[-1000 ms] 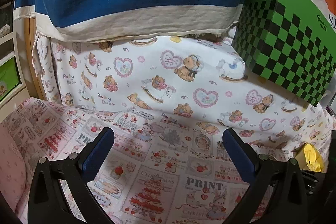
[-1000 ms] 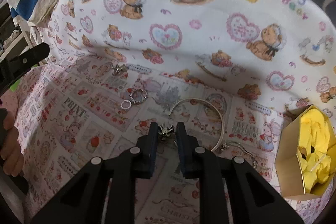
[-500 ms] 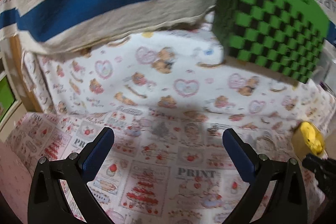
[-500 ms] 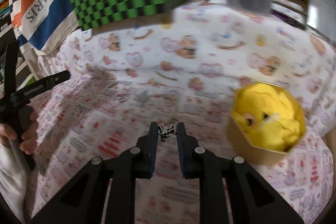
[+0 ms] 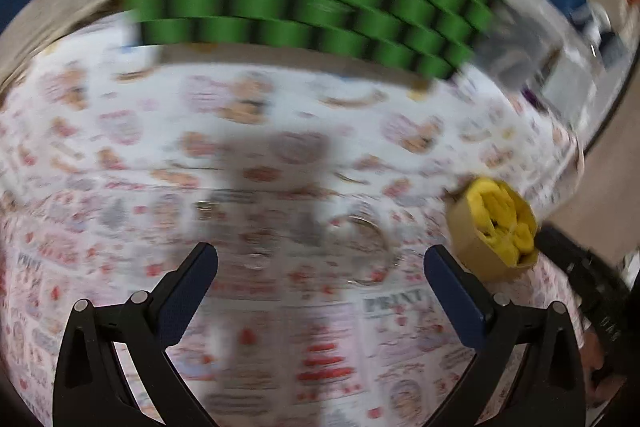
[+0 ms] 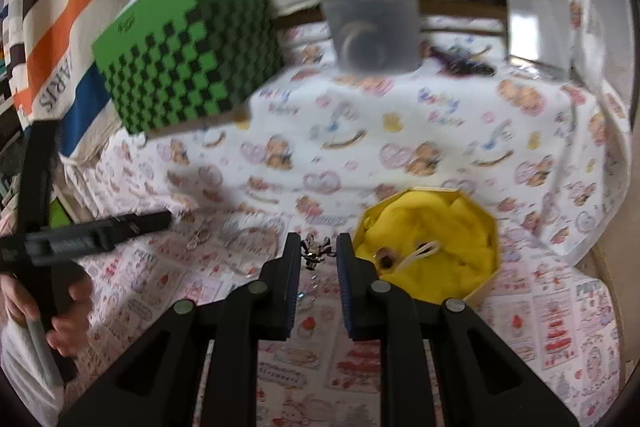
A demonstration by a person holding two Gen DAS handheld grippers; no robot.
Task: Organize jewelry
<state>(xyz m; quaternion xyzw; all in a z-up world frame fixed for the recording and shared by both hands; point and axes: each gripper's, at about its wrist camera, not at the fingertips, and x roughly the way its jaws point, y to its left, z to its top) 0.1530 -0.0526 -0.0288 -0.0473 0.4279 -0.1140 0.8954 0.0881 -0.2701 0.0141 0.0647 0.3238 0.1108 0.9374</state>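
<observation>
The right tool [image 6: 317, 251] is clamped on a small silvery charm [image 6: 315, 250], pinched between the tips of its two fingers. The charm sits at the very front of the fingers, lifted clear of the printed cloth [image 6: 552, 327] that covers the tabletop. Its shape is knobbly and too small to read closely; its long axis seems to run up and down between the pads, with a thin bit dangling below the pinch.

Just to the right of the charm stands the gold octagonal box [image 6: 486, 291], open at the top and lined with crumpled yellow fabric [image 6: 436, 227]. A small dark piece and a pale loop already lie on that fabric, near the box's left edge. The charm hangs beside the box's left rim, not over the lining.

Left of the box, on the cloth, a few more silvery pieces [image 6: 202, 237] lie blurred, among them a thin bangle [image 5: 370, 247].

The left tool [image 5: 320, 265] hangs above the cloth, left of the box, its jaws spread wide with nothing between them. A hand [image 6: 60, 307] grips its handle.

Behind the box, farther back, stands a green checkered tissue box [image 6: 188, 67].
</observation>
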